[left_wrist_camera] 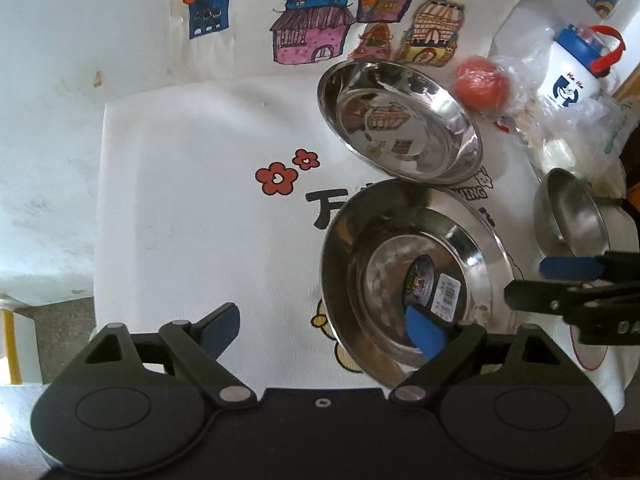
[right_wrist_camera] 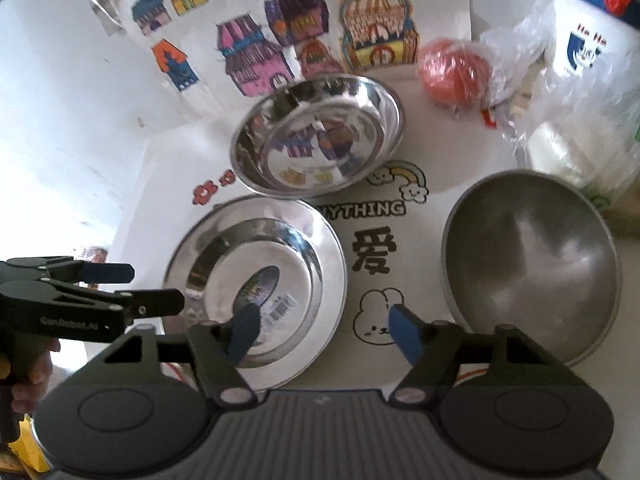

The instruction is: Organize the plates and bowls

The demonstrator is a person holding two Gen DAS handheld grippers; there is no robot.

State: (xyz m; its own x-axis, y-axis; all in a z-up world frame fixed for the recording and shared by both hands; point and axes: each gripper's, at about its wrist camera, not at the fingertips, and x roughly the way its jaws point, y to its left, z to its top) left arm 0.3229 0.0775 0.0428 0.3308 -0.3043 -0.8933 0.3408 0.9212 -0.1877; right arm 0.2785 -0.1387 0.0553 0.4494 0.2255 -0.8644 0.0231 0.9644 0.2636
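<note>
A wide-rimmed steel plate [left_wrist_camera: 416,268] [right_wrist_camera: 256,276] with a label sticker lies on the white printed cloth. A deeper steel plate [left_wrist_camera: 400,120] [right_wrist_camera: 320,136] lies just behind it. A matte steel bowl [right_wrist_camera: 532,256] [left_wrist_camera: 568,216] stands to the right. My left gripper [left_wrist_camera: 324,328] is open, its right finger over the near plate's left rim; it also shows in the right wrist view [right_wrist_camera: 148,288]. My right gripper [right_wrist_camera: 324,330] is open and empty, between the plate and the bowl; it also shows in the left wrist view [left_wrist_camera: 536,284].
A red ball in a plastic bag [left_wrist_camera: 482,84] [right_wrist_camera: 454,70] and a white and blue bottle [left_wrist_camera: 576,68] [right_wrist_camera: 588,40] stand at the back right. Children's house drawings [left_wrist_camera: 312,20] hang on the wall behind. The cloth's left edge [left_wrist_camera: 100,208] drops off.
</note>
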